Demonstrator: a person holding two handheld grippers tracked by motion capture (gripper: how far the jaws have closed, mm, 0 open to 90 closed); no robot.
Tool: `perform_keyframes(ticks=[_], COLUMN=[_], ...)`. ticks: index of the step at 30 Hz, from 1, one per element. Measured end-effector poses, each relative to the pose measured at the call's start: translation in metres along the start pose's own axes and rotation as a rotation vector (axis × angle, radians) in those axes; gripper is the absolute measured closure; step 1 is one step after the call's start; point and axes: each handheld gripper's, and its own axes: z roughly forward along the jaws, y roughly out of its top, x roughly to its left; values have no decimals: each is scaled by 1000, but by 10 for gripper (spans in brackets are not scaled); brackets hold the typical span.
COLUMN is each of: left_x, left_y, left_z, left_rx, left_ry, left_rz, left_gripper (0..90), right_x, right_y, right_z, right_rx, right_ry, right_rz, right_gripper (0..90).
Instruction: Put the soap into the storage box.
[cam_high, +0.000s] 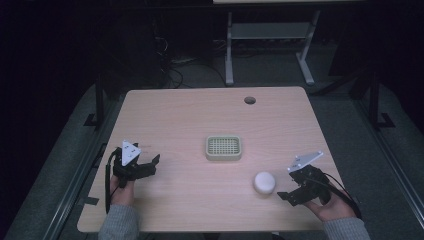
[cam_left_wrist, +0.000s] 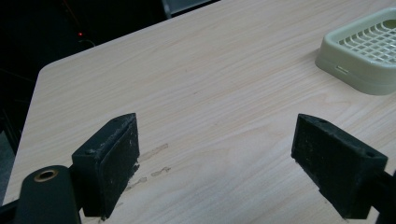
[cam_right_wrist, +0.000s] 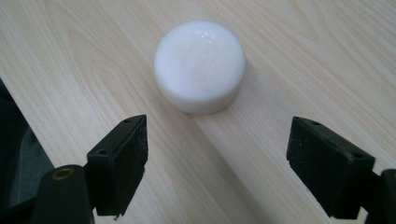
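One white round soap bar (cam_right_wrist: 200, 65) lies flat on the pale wooden tabletop (cam_high: 200, 115), toward the near right part of it, and nothing is touching it. Seen from above, the soap (cam_high: 264, 182) sits just to the left of the right gripper (cam_high: 289, 195), close by but apart from it. In the right gripper view the bar rests a little ahead of the two black jaws, roughly centred between them though slightly nearer the left one, and its top face looks smooth with a faint raised mark that is too blurred to read. The right gripper (cam_right_wrist: 215, 163) has its jaws spread wide with only bare wood between them, and a person's hand (cam_high: 334, 206) holds it from the near edge of the tabletop.

Further toward the middle of the tabletop stands a pale green soap dish (cam_high: 223, 147) with a grid top, well apart from the bar and up to its left. In the left gripper view the dish (cam_left_wrist: 369, 56) shows at the upper right corner.

Over on the near left side, the left gripper (cam_high: 150, 162) is held by the other hand (cam_high: 121, 192), far from the bar. Its jaws (cam_left_wrist: 215, 158) are spread wide too, with nothing between them but the tabletop.
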Motion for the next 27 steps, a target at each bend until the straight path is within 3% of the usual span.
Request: perform_keyframes(ticks=[27], left_x=[2], left_y=[0], left_z=[-1], left_rx=[0], left_ry=[3], left_rz=[-7], left_gripper=[148], right_x=[-3], right_y=[31], right_z=[5], right_rx=[58], right_ry=[6], right_rz=[-57], right_gripper=[184])
